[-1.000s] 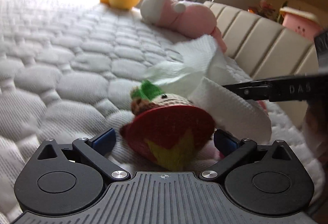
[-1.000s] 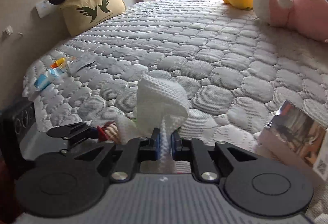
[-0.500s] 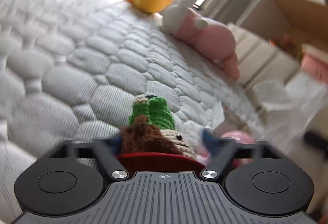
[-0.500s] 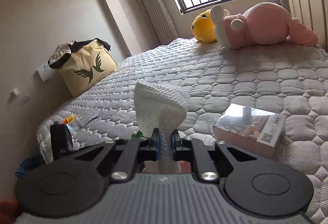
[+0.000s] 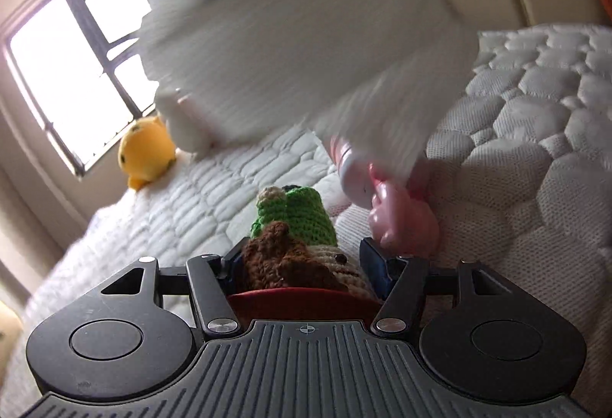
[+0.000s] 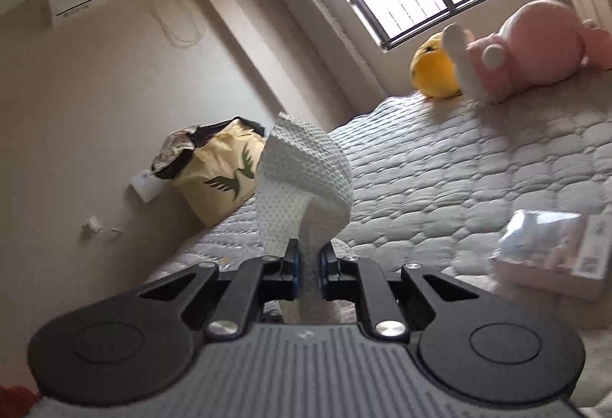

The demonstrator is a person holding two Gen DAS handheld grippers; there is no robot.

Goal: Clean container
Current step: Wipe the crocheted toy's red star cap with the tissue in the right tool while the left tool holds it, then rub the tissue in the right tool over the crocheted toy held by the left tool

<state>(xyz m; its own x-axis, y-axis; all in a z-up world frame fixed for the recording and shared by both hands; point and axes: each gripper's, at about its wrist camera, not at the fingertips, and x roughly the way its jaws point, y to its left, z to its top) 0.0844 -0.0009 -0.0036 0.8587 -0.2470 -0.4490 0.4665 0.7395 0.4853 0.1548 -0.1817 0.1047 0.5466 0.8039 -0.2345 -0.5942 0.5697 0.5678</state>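
paper towel (image 5: 306, 47) blocking view, yellow plush (image 5: 147, 150) beyond

Right gripper (image 6: 309, 263) fingers (image 6: 291, 261) pinch white paper towel (image 6: 304, 181) above bed (image 6: 478, 165).

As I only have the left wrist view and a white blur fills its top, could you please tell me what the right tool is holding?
Observer: The right tool is shut on a folded white dimpled paper towel.
Operator: Thank you. My left tool grips the brown-and-green crocheted toy; is anything lying on the mattress outside my view?
Observer: Yes, a flat pale box with a printed code lies on the grey quilted mattress.
Operator: And by the wall?
Observer: A cream cloth bag with a green bird print sits there.
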